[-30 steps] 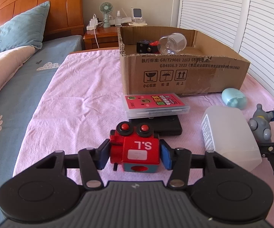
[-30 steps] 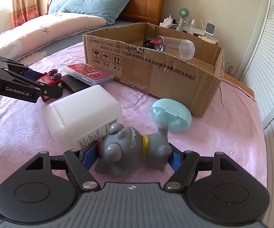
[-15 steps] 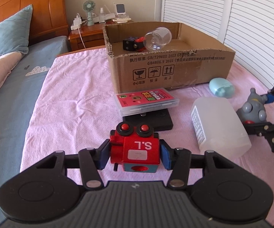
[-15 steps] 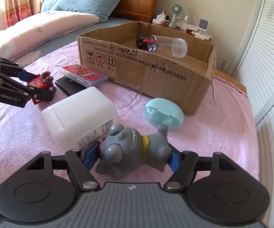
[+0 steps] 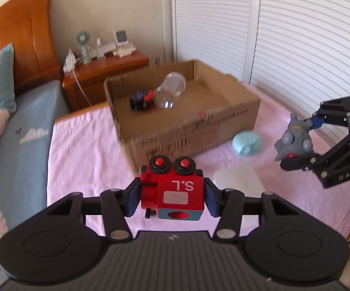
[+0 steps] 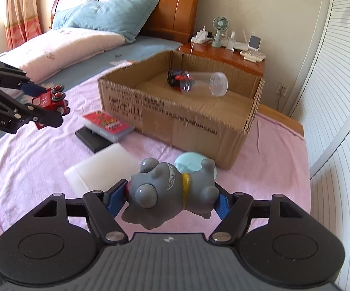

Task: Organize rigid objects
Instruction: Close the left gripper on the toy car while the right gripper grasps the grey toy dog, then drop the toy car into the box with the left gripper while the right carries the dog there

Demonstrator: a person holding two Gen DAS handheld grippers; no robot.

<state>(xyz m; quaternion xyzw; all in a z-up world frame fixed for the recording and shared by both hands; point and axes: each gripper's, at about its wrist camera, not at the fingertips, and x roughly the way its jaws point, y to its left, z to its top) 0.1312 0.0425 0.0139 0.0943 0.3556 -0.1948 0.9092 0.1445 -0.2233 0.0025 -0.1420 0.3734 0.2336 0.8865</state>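
Note:
My left gripper (image 5: pixel 172 197) is shut on a red toy train block (image 5: pixel 175 189) marked "S.L" and holds it in the air above the pink sheet, in front of the open cardboard box (image 5: pixel 199 126). It also shows in the right wrist view (image 6: pixel 51 101). My right gripper (image 6: pixel 168 197) is shut on a grey rubber dog toy (image 6: pixel 170 191) and holds it raised to the right of the box (image 6: pixel 175 118); the dog also shows in the left wrist view (image 5: pixel 293 138). Inside the box lie a clear plastic cup (image 6: pixel 206 83) and a small black and red toy (image 6: pixel 176 77).
On the pink sheet lie a white plastic container (image 6: pixel 102 169), a light blue oval case (image 5: pixel 247 141), and a red card box (image 6: pixel 107 123) on a black slab (image 6: pixel 92 140). A wooden nightstand (image 5: pixel 107 72) stands behind the box; louvred doors are on the right.
Both grippers have lifted their toys off the sheet and moved toward the box. The left view now looks down into the box from higher up.

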